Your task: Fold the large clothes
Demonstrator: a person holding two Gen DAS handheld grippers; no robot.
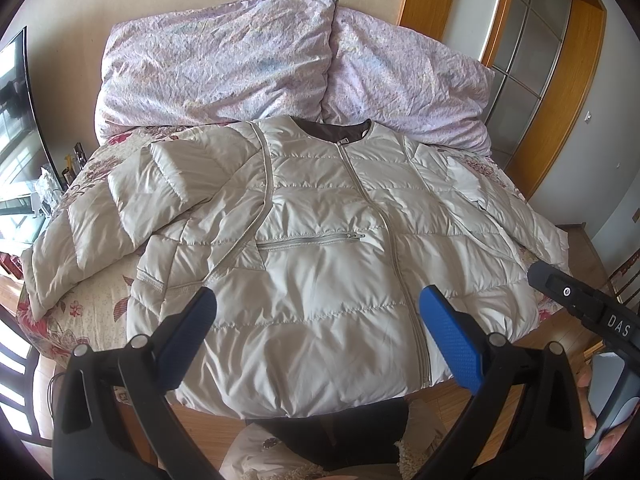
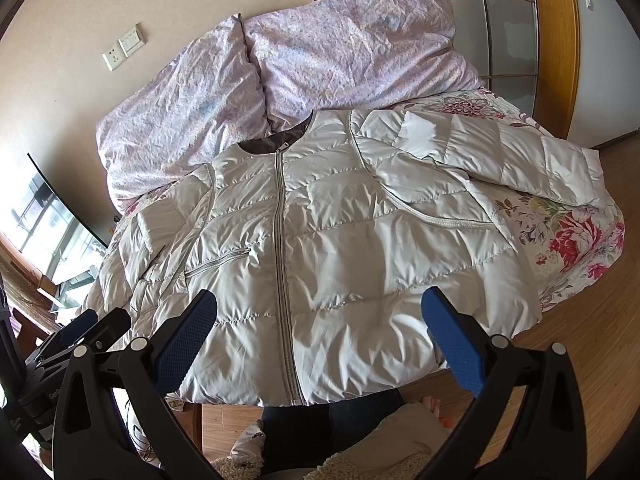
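- Cream puffer jacket (image 1: 320, 248) lies front-up and zipped on the floral bedspread (image 1: 96, 304), hem at the near bed edge, collar toward the lilac pillows (image 1: 224, 60).
- One sleeve is folded onto the chest; the other lies out to the side.
- Left gripper (image 1: 318, 330) hovers over the hem, jaws spread, grasping nothing.
- Right gripper (image 2: 320, 332) hangs likewise, released, straddling the zipper (image 2: 282, 248).
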